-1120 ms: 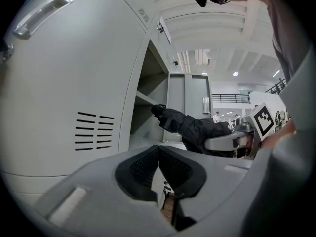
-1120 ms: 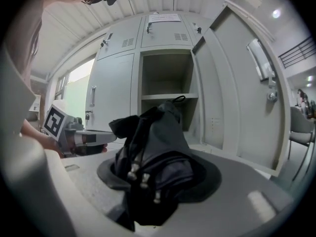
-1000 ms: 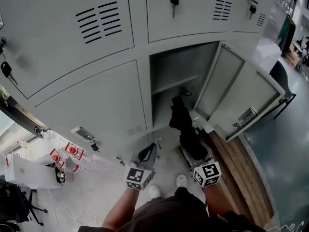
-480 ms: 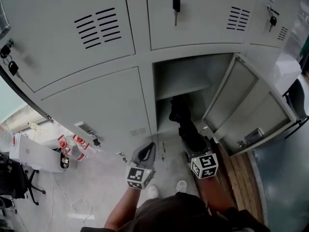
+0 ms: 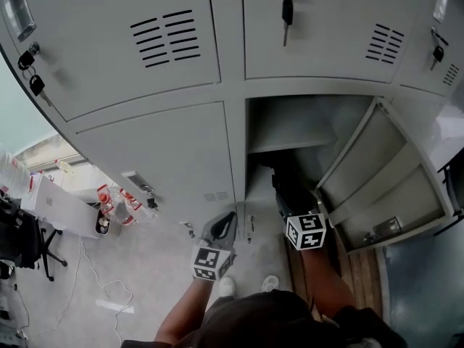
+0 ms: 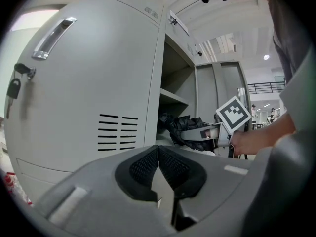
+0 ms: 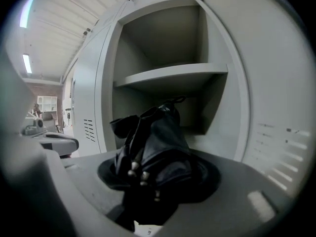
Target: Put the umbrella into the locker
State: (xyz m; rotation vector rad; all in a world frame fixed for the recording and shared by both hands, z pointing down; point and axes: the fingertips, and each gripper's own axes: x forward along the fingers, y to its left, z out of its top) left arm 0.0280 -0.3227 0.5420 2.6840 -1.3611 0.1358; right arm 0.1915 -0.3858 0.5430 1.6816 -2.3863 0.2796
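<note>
A black folded umbrella (image 5: 288, 185) is clamped between the jaws of my right gripper (image 5: 291, 200), whose marker cube (image 5: 306, 231) shows just below it. The umbrella's far end reaches into the open grey locker (image 5: 270, 167), below its inner shelf (image 5: 286, 133). In the right gripper view the umbrella (image 7: 154, 144) fills the jaws of my right gripper (image 7: 154, 184) and points under the shelf (image 7: 173, 74). My left gripper (image 5: 221, 228) hangs shut and holds nothing, in front of the closed door to the left. In the left gripper view my left gripper (image 6: 158, 168) has its pads together, with the umbrella (image 6: 178, 126) beyond.
The locker's door (image 5: 380, 187) stands swung out to the right, close beside my right arm. Keys (image 5: 287, 10) hang in the upper lockers. Bottles (image 5: 114, 203) and a white table (image 5: 61, 207) stand on the floor at the left. Wooden boards (image 5: 349, 261) lie at the right.
My right gripper has carried the umbrella forward, from in front of the locker to inside its opening. The left gripper has stayed in place and remains shut.
</note>
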